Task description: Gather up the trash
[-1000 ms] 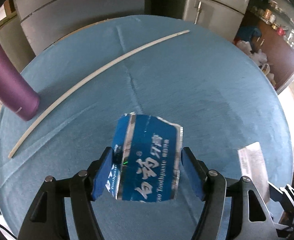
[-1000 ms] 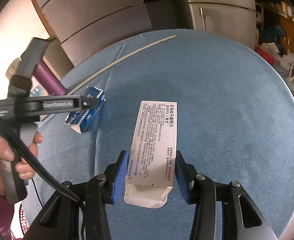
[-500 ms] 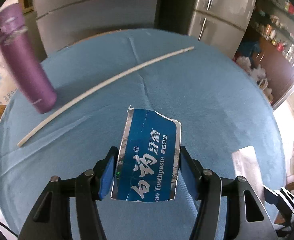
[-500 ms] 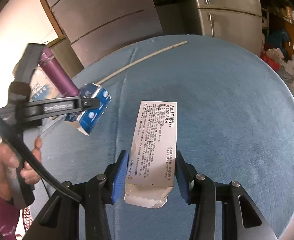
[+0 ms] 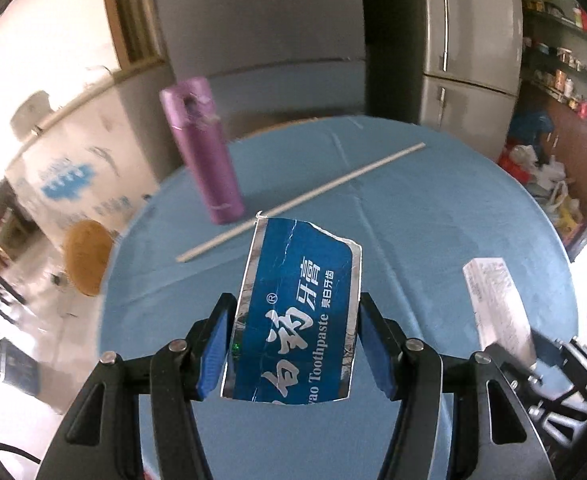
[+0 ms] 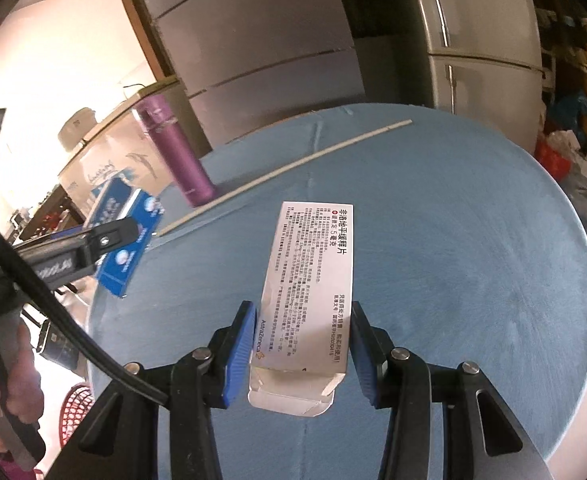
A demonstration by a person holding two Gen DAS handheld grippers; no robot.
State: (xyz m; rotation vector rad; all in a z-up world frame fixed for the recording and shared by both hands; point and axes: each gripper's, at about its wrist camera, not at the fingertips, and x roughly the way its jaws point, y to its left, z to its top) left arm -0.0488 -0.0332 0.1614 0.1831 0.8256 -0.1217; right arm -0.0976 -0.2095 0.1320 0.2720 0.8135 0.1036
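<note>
Toothpaste box (image 5: 293, 312), torn and blue, now rides clear above the table (image 5: 433, 216), clamped in the left gripper (image 5: 293, 344) whose fingers have just closed on it; the right gripper (image 6: 299, 354) pinches a white medicine carton (image 6: 309, 288), also lifted, both ready for binning.

A torn blue toothpaste box (image 5: 297, 316) with silver edges and white lettering fills the lower centre of the left wrist view, tilted, raised off the bench. A white medicine carton (image 6: 309, 288), printed with dense black text, end flap open, sits lower centre of the right wrist view.
</note>
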